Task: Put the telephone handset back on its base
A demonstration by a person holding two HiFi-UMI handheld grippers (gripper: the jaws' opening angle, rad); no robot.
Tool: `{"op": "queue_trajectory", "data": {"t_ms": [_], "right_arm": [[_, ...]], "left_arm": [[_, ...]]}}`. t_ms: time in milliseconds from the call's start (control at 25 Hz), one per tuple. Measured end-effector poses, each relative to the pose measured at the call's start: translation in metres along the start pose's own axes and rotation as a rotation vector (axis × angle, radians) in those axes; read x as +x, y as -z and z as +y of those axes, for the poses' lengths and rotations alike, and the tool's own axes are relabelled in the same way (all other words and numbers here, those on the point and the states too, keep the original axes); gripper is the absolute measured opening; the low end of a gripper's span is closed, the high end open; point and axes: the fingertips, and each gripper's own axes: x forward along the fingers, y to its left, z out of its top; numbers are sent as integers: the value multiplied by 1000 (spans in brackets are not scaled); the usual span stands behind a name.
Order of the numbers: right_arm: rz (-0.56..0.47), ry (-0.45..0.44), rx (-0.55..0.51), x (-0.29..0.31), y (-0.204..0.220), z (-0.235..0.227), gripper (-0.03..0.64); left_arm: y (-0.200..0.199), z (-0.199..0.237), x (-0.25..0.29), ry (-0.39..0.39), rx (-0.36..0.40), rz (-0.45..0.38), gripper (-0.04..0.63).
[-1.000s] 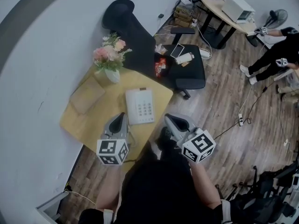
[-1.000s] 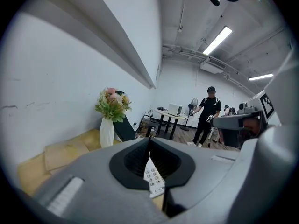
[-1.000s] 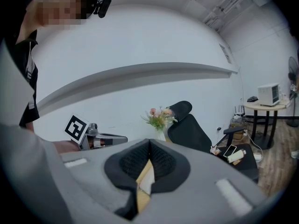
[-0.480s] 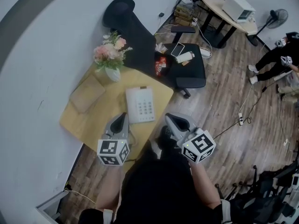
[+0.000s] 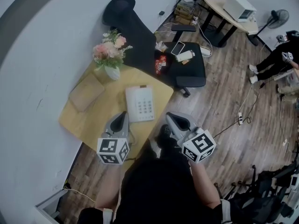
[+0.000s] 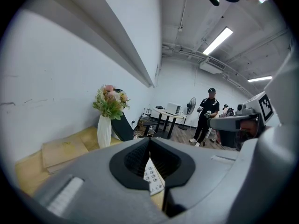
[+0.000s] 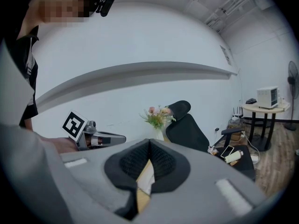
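The yellow table (image 5: pixel 88 120) is unchanged. The bystander (image 5: pixel 280 55) at far right has shifted slightly. The white telephone (image 5: pixel 140 104) lies unmoved on the table, just ahead of both grippers. Left gripper (image 5: pixel 123 114) and right gripper (image 5: pixel 168 117) remain stationary, jaws clenched, empty.

My right claw (image 7: pixel 149 143) has its jaws tip to tip; beyond stand flowers (image 7: pixel 158 116), a chair (image 7: pixel 187 125), my left claw (image 7: pixel 99 138).

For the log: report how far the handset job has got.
Apparently done: the telephone on the yellow table looks whole, no part lying loose, though it shows too small to be sure. In hand: nothing; the left gripper and right gripper are shut and empty, short of it. Left: at most a check of the seating.
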Motion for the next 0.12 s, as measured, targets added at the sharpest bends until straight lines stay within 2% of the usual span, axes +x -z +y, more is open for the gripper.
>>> {"op": "queue_trajectory", "data": {"t_ms": [120], "right_arm": [[2,2,-3,0,0,-1,2]], "left_arm": [[1,0,2,2,-3,4,11]]}}
